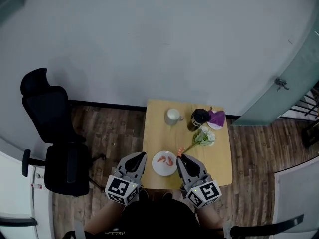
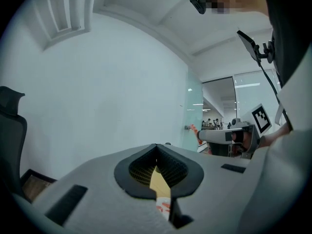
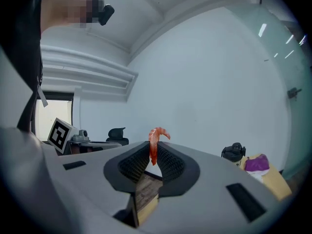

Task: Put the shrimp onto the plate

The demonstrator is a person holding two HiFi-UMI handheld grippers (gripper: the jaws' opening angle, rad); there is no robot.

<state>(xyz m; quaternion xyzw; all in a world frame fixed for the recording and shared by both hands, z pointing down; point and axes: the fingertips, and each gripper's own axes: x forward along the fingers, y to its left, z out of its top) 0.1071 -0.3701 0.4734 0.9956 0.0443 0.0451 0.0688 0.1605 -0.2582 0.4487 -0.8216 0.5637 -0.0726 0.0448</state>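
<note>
1. Right tool point(image 3: 153, 149): clenched on one orange-red curled shrimp point(image 3: 155, 143). The jaws pinch its lower end, and its curved upper end stands clear above the jaw tips.
2. In the head view, my right tool point(image 1: 181, 158) holds this shrimp point(image 1: 180, 152) just beside the upper right rim of the round white plate point(image 1: 158, 170). I cannot tell whether the shrimp touches the rim.
3. Left tool point(image 2: 156, 148): jaws closed tip to tip, with nothing between them. In the head view, my left tool point(image 1: 142, 156) sits at the left of the plate, at the counter's left edge.
4. The plate lies near the front edge of the square light-wood counter point(image 1: 222, 158). More pink-orange shrimp pieces point(image 1: 166, 159) lie on it.
5. Farther back on the counter:
   - a white cup point(image 1: 173, 115)
   - a dark jar point(image 1: 199, 118)
   - a purple object point(image 1: 217, 116) on a small white dish
   - a sprig of white flowers with green leaves point(image 1: 204, 137)
6. A black office chair point(image 1: 55, 133) stands on the wooden floor, well to the left.
</note>
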